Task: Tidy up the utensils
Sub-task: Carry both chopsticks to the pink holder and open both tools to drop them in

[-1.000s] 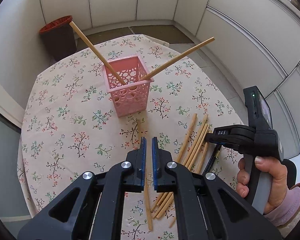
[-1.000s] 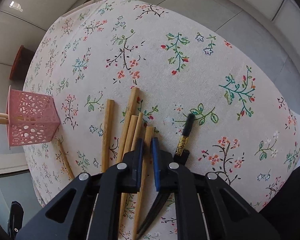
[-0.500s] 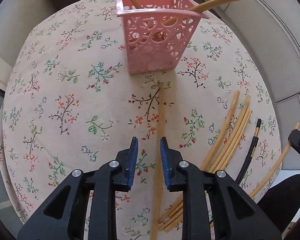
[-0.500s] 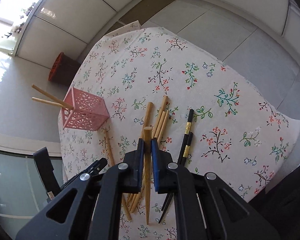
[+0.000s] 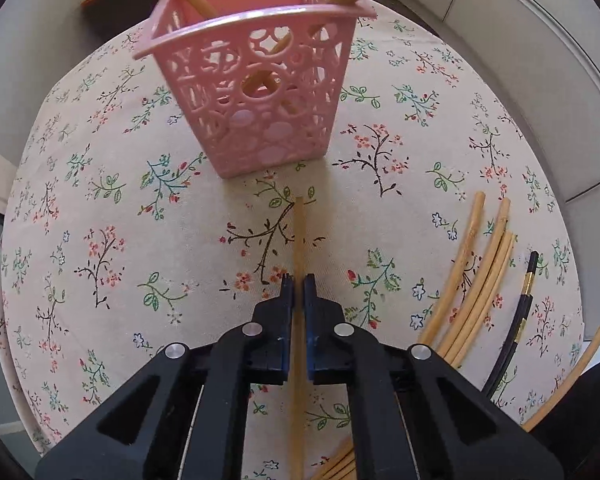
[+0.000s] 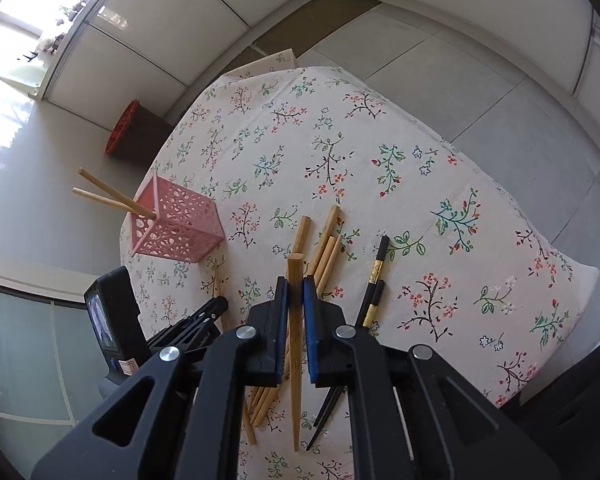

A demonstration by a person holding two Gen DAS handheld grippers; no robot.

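Observation:
A pink lattice basket (image 5: 256,120) (image 6: 176,228) stands on the floral tablecloth with two wooden chopsticks leaning in it. In front of it lies a single wooden chopstick (image 5: 299,232). My left gripper (image 5: 298,280) is low over the cloth, its jaws closing on that chopstick with both pads pressed against it. My right gripper (image 6: 296,280) is shut on another wooden chopstick (image 6: 295,264), held up off the table. Below it lie a pile of wooden chopsticks (image 6: 328,248) (image 5: 476,280) and a black pair (image 6: 374,280) (image 5: 524,304).
The round table (image 6: 380,120) drops off on all sides to a tiled floor. A dark bin with a red rim (image 6: 132,132) stands on the floor beyond the basket. The left hand-held device (image 6: 112,320) shows at the lower left of the right wrist view.
My left gripper sank toward the table, opened, then shut on the lone chopstick before the basket. My right gripper rose from the pile with a wooden chopstick in its jaws.

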